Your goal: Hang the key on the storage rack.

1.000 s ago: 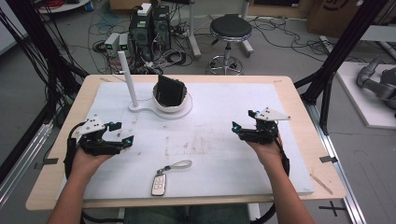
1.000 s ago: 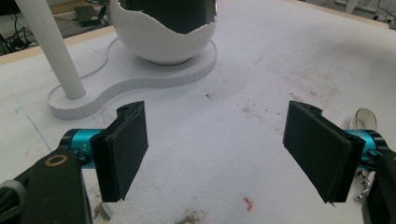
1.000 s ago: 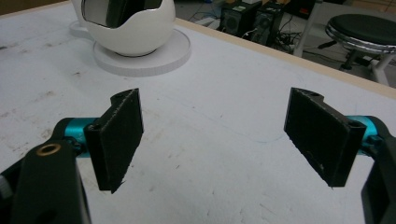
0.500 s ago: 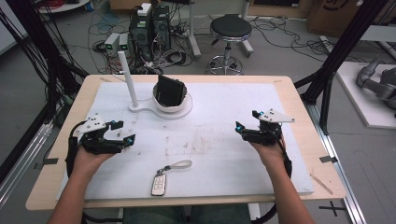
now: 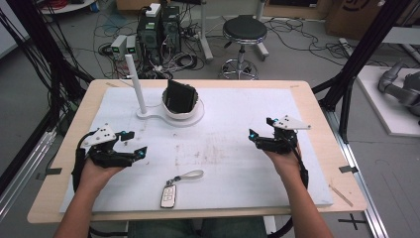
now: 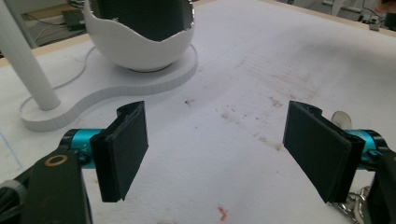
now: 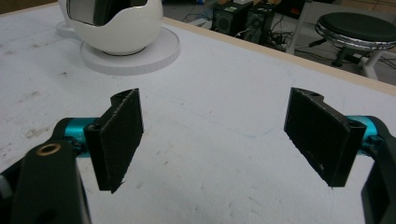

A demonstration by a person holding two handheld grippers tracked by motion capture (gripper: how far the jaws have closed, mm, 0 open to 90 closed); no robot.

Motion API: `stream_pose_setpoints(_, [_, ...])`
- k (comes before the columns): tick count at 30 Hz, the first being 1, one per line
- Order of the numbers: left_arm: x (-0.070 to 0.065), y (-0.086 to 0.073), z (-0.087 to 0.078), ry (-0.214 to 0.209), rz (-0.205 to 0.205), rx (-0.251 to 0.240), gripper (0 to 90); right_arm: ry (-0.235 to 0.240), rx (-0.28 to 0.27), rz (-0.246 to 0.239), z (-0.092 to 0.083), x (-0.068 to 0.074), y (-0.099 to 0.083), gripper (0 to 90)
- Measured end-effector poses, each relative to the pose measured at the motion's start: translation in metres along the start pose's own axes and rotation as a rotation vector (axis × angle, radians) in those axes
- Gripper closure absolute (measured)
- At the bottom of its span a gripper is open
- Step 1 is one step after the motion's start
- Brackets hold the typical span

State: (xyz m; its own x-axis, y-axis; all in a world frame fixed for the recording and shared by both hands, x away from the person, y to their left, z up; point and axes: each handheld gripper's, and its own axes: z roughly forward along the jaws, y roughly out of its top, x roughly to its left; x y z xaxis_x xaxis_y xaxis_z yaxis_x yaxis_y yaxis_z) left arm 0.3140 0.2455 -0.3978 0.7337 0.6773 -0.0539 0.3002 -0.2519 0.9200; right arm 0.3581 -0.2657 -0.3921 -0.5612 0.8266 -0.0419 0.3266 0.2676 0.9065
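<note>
Wooden bench (image 5: 317, 106) covered by a stained white mat (image 5: 233, 134). White stand (image 5: 171, 113) at mat's far side: round bowl with a jagged rim holding a black object (image 5: 178, 95), upright white post (image 5: 135, 84) beside it on the same base. Left hand-held gripper (image 5: 133, 144) near mat's left edge, jaws wide apart, nothing between. Right hand-held gripper (image 5: 260, 130) at right, jaws also spread, empty. Car key fob (image 5: 168, 195) with grey strap lies near front edge, between the hands, touched by neither.
</note>
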Motion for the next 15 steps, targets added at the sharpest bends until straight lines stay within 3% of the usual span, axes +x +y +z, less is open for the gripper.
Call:
stream_pose_setpoints(7, [-0.016,0.001,0.013,-0.056,0.025,0.025,22.1,-0.003,0.000,0.001,0.001,-0.001,0.000,20.0])
stream_pose_setpoints(12, [-0.033,0.000,0.032,-0.131,0.047,0.069,22.1,-0.003,0.007,-0.003,0.002,0.000,0.000,20.0])
stream_pose_setpoints(15, [-0.042,-0.004,0.045,-0.188,0.062,0.121,22.1,-0.003,0.012,-0.002,0.002,0.001,0.000,20.0])
